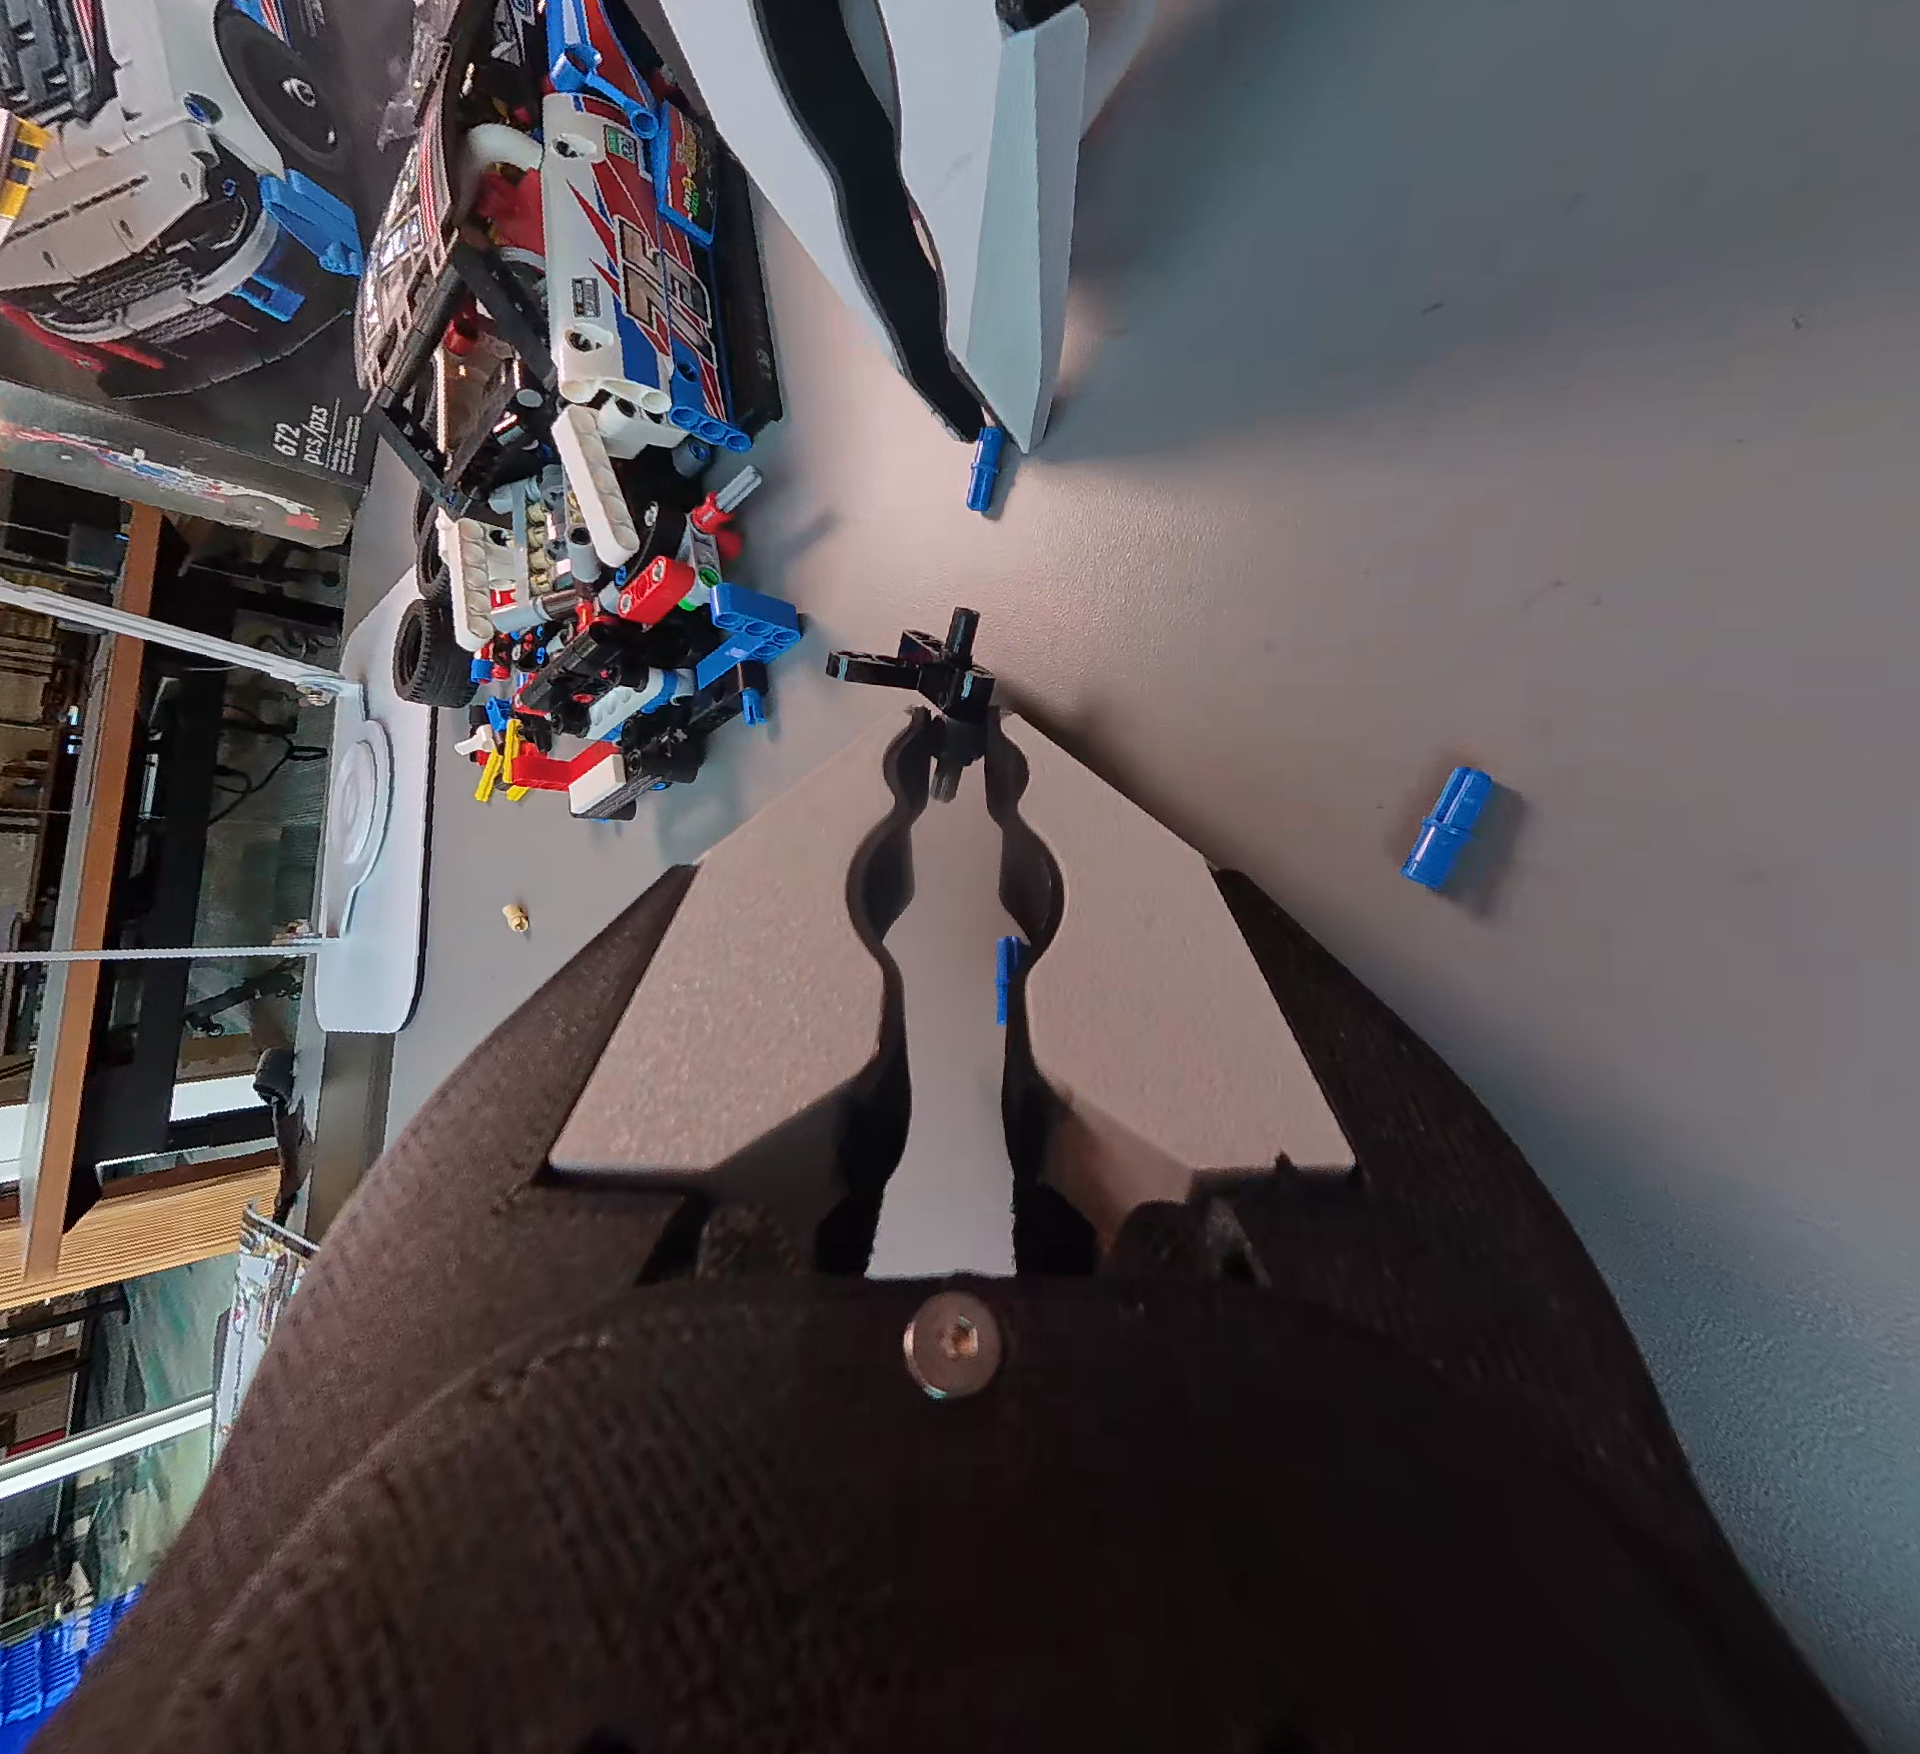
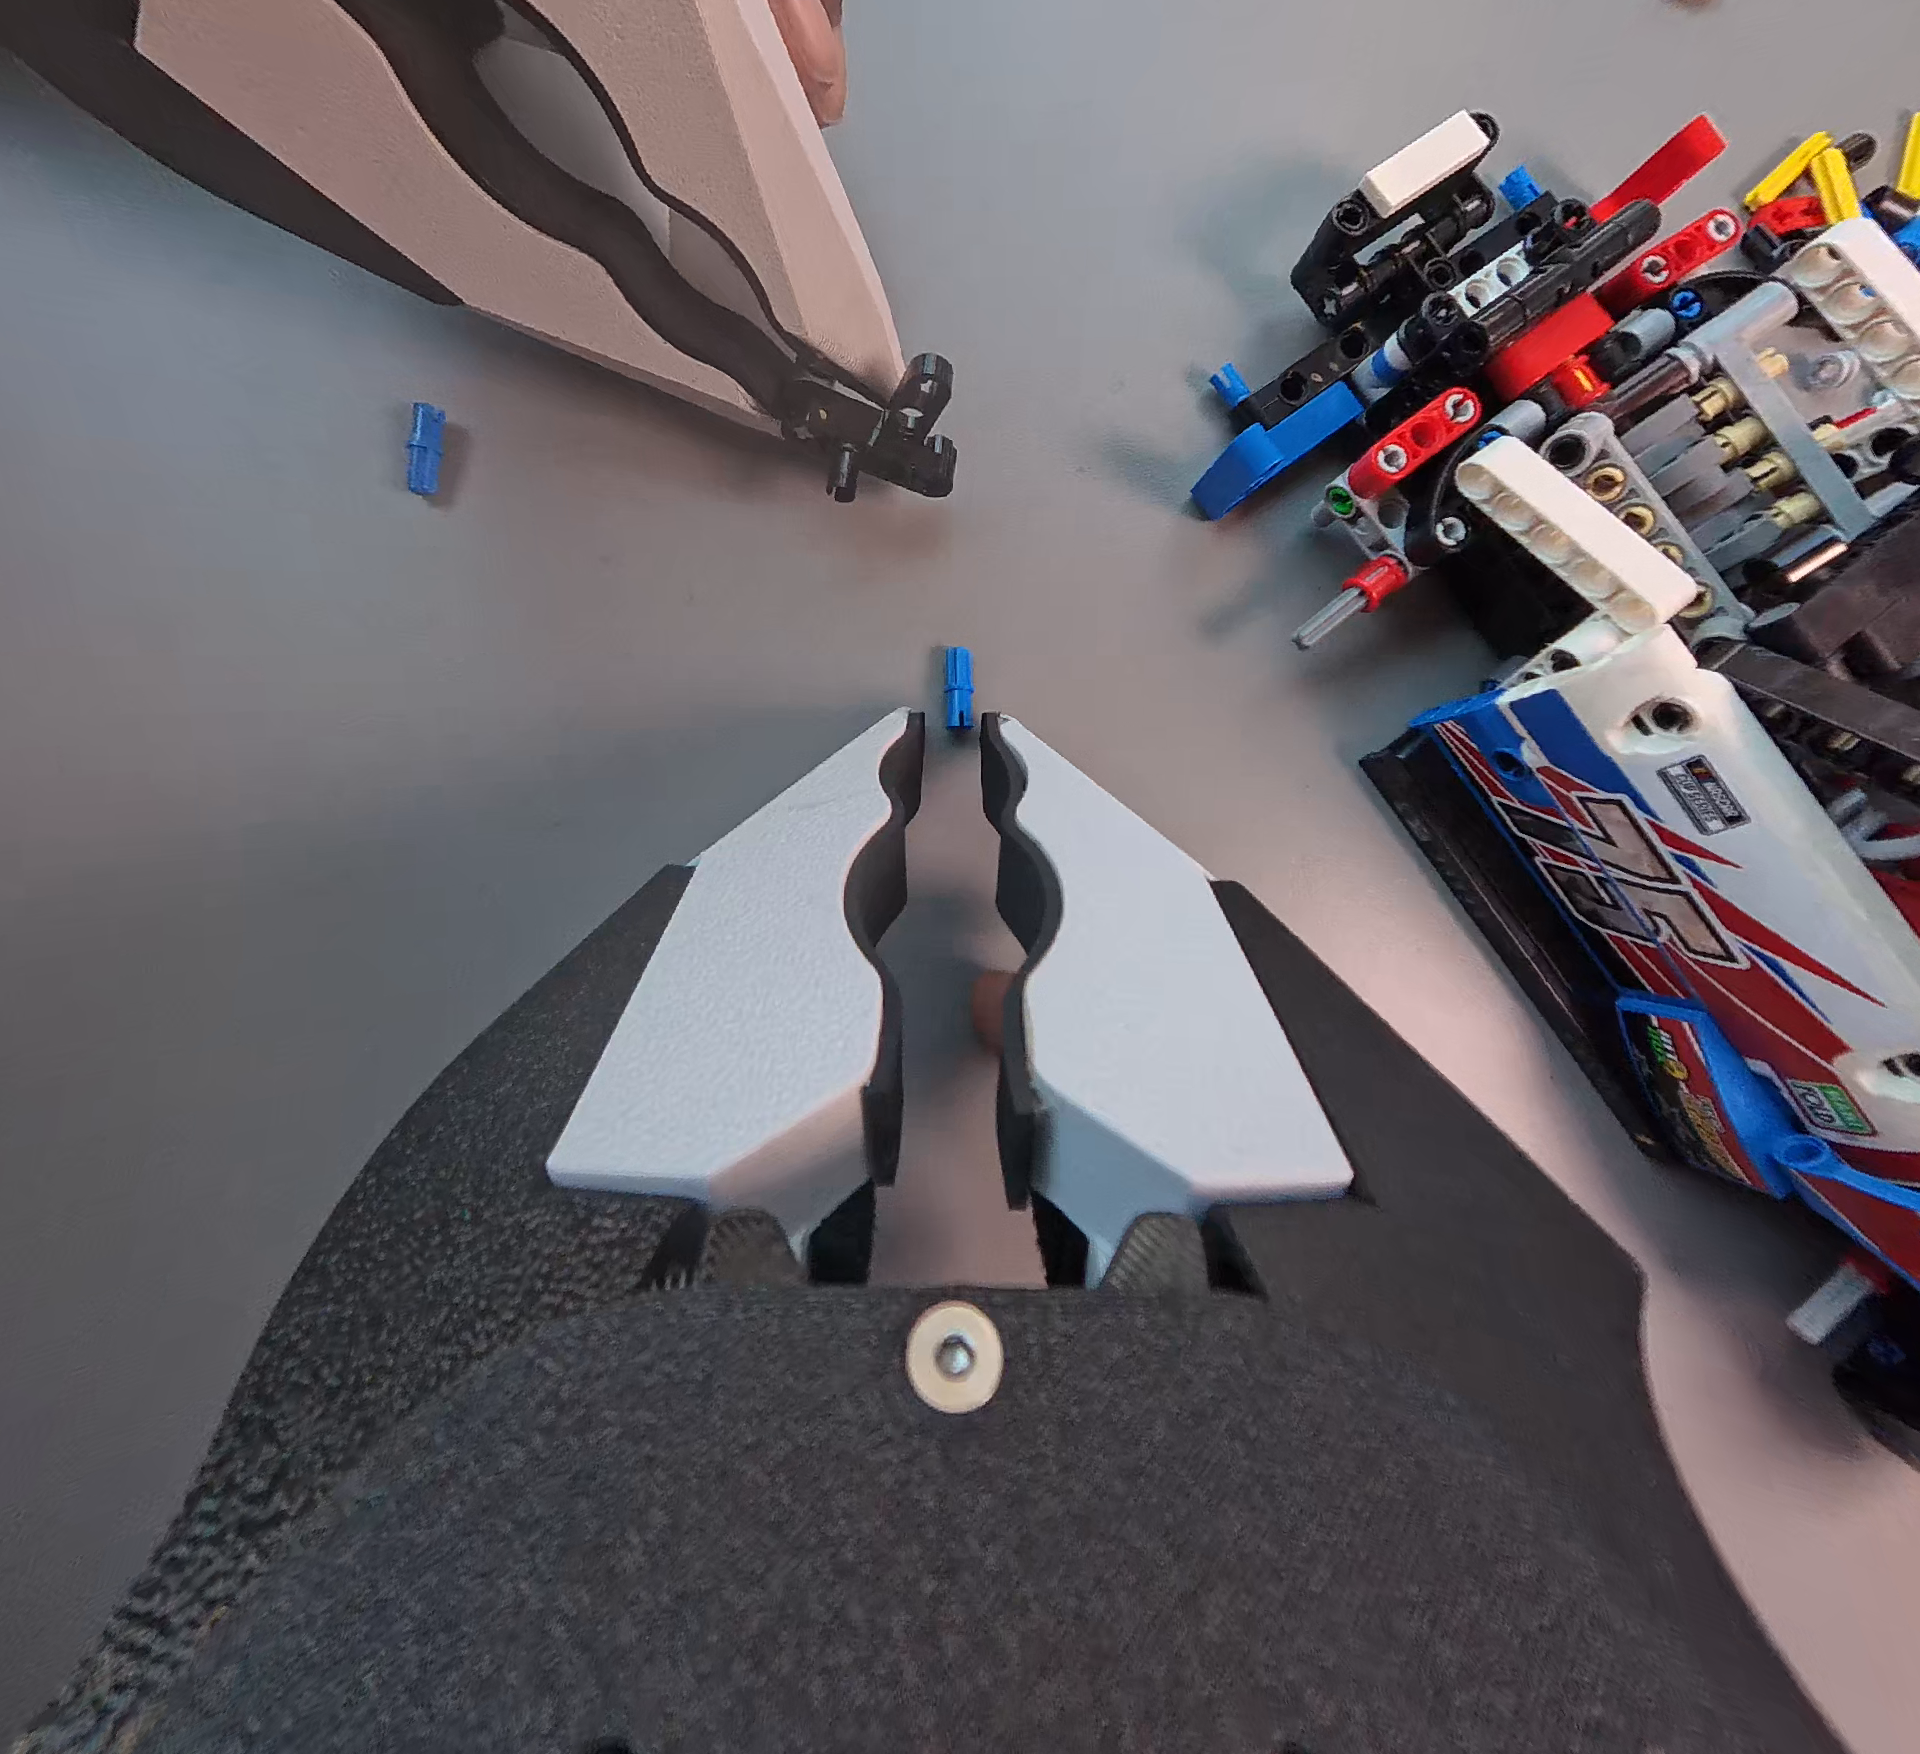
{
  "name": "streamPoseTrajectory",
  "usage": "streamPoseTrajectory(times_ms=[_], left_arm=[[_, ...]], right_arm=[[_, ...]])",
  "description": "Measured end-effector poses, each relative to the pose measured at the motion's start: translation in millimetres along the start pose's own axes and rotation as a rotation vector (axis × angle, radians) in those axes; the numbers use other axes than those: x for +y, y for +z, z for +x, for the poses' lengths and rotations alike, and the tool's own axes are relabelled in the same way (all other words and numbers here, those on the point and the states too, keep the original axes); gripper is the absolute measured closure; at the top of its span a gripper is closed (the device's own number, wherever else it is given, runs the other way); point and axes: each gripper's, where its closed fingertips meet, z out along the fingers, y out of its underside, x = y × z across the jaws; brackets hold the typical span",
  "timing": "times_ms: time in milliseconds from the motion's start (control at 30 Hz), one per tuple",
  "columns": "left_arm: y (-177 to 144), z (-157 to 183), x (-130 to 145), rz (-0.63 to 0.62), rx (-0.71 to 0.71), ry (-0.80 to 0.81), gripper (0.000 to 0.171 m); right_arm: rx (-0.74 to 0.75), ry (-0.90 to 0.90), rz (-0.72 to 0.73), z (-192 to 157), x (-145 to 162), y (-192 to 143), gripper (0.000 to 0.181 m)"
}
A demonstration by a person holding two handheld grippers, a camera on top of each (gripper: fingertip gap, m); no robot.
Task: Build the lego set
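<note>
Left gripper point(image 1: 951, 717) jaws clamped on black piece point(image 1: 940, 665); right gripper point(image 2: 951, 717) jaws apart at blue pin point(image 2: 957, 674); box point(image 1: 156, 146) seen only in left view.

The half-built red, white and blue toy race car point(image 2: 1683, 769) runs off the right edge of the right wrist view, its rear end unseen. In the left wrist view, the dark printed cardboard set box point(image 1: 156, 146) is cut by the top left corner. A short blue plastic connector pin point(image 1: 1006, 977) is half hidden behind the left gripper's grey finger point(image 1: 1143, 977).
</note>
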Motion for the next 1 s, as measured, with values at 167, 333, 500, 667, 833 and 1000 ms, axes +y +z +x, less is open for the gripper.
streamPoseTrajectory(times_ms=[167,333,500,667,833,1000], left_arm=[[0,-3,-2,0.009,-0.022,0.007,0.163],[-2,-10,-6,0.021,-0.082,0.052,0.163],[-3,-15,-10,0.012,-0.143,0.148,0.163],[1,-11,-11,0.003,-0.141,0.186,0.163],[2,-8,-10,-0.004,-0.133,0.2,0.163],[1,-6,-12,0.001,-0.125,0.214,0.163]], right_arm=[[-0.022,-0.02,0.008,-1,-4,4,0.179],[-0.07,0.102,0.113,3,-18,5,0.18],[-0.174,0.235,0.224,-3,-39,-6,0.18],[-0.194,0.281,0.216,-5,-32,0,0.18],[-0.187,0.291,0.206,-3,-30,1,0.18],[-0.179,0.295,0.195,-2,-29,3,0.18]])
